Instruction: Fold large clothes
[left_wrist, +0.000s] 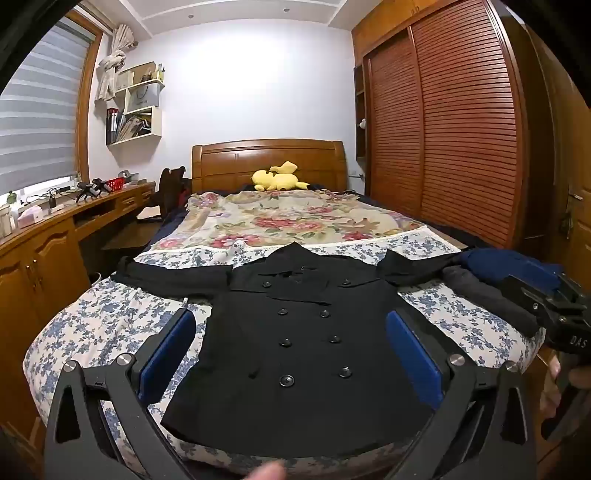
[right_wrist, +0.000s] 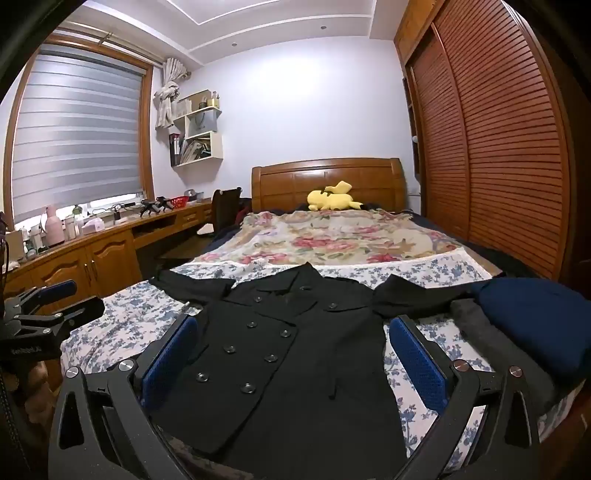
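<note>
A black double-breasted coat lies flat, front up, on the foot of the bed, with its sleeves spread to both sides and its collar toward the headboard. My left gripper hovers over the coat's lower half, open wide, with nothing between its blue pads. My right gripper also stands open above the coat, slightly to the right, empty. The right gripper shows at the right edge of the left wrist view. The left gripper shows at the left edge of the right wrist view.
The bed has a blue floral sheet and a rose-patterned blanket. A dark blue garment and a grey one lie at the bed's right edge. A yellow plush sits by the headboard. Desk left, wardrobe right.
</note>
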